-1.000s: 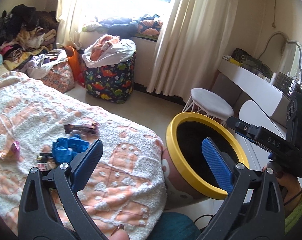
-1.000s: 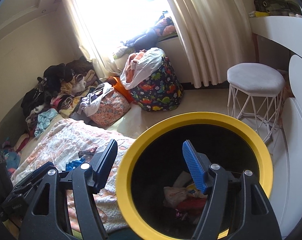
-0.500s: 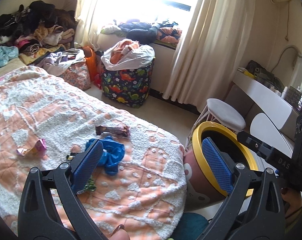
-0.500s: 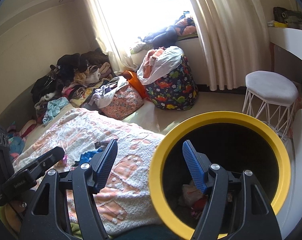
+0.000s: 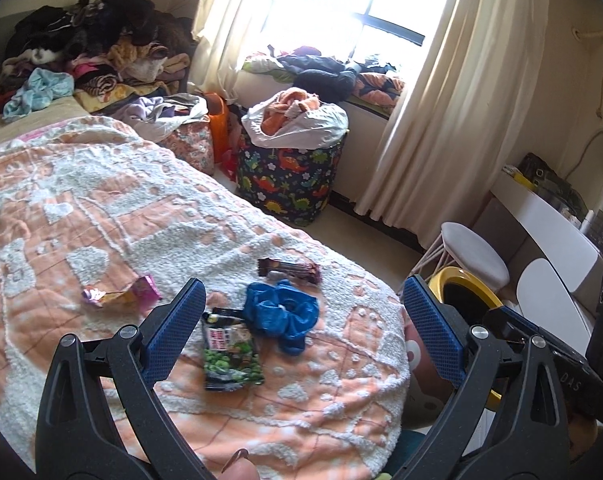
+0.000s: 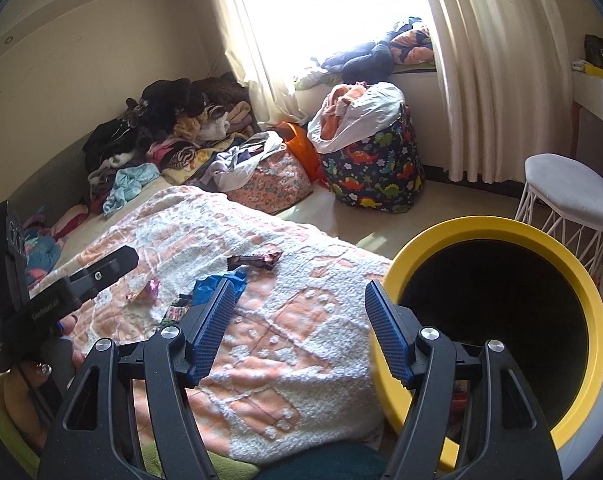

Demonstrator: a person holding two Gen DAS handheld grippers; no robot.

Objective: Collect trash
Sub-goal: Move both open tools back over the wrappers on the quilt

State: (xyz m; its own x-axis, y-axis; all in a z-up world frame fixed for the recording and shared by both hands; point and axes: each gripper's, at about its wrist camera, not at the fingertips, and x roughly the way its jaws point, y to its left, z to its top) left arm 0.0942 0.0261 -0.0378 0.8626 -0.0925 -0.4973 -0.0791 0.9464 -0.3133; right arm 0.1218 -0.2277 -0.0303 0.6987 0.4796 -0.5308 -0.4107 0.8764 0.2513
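**Trash scattered on the bed, both grippers empty above it**

Trash lies in a loose cluster on the orange-and-white bedspread (image 5: 101, 208), near the bed's foot: a green snack packet (image 5: 230, 354), a crumpled blue bag (image 5: 281, 312) touching its upper end, a dark candy wrapper (image 5: 289, 270) just beyond that, and a pink-and-yellow wrapper (image 5: 121, 294) off to the left.

The left gripper (image 5: 301, 332) tilts down over the pile, its jaws spread wide with nothing between them; the green packet sits in the gap below. The right gripper (image 6: 299, 330) points down at the bed's corner, jaws parted too and holding nothing. Just beside its right finger stands the yellow-rimmed bin (image 6: 501, 228), on the floor against the bed. A hand grips the left tool's handle at the right-wrist view's left edge.
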